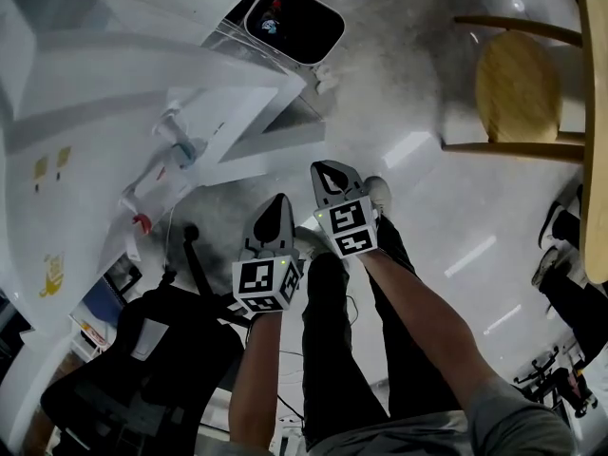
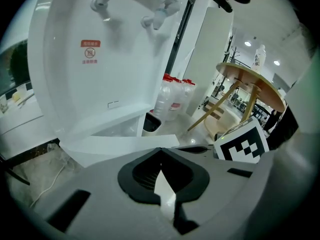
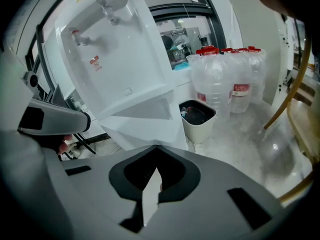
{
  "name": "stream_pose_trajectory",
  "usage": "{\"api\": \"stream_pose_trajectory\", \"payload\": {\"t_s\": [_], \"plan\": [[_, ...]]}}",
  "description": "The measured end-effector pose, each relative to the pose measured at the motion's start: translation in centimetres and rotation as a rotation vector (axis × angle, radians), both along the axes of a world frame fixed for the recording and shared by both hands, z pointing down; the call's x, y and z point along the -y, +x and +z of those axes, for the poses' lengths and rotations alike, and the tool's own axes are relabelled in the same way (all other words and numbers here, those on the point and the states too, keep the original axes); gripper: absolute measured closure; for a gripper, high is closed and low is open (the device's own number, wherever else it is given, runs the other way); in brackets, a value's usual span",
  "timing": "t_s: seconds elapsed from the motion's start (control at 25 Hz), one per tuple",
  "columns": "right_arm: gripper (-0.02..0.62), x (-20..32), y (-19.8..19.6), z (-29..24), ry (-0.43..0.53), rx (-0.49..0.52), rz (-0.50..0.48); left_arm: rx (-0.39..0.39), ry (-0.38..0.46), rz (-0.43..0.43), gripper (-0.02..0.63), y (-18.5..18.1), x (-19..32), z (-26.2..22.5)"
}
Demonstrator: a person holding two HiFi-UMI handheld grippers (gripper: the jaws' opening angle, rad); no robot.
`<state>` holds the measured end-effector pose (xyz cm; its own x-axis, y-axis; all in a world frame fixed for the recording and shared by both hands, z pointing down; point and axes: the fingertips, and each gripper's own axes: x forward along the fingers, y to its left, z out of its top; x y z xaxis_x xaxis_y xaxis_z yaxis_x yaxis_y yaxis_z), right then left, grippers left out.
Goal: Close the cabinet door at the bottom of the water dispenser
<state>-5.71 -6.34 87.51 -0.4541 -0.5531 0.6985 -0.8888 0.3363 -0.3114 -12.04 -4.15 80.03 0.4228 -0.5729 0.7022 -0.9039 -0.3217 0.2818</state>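
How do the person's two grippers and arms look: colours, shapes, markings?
The left gripper and right gripper are grey shells with black teardrop-shaped jaw linings. Each carries a white cube with black square markers. The forearms are bare; a grey sleeve shows.

Head view downward; 2 gripper views face water dispenser [image 2: 100, 59].

Cropped by the head view's left and top edges: water dispenser [image 1: 95, 93]. Too small to read: print on its red label [image 2: 90, 51]. Indistinct: contents of the waste bin [image 1: 294, 24]. Cut by the right edge: a bystander's legs [image 1: 565, 274].
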Motion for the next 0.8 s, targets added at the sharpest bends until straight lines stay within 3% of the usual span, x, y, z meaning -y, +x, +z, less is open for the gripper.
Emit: {"api": "stream_pose_trajectory", "payload": {"t_s": [0.8], "plan": [[0.588, 11.4, -0.7, 0.0, 0.129, 0.01, -0.063, 0.033, 0.057, -0.077, 0.598, -1.0, 4.9, 0.6]]}}
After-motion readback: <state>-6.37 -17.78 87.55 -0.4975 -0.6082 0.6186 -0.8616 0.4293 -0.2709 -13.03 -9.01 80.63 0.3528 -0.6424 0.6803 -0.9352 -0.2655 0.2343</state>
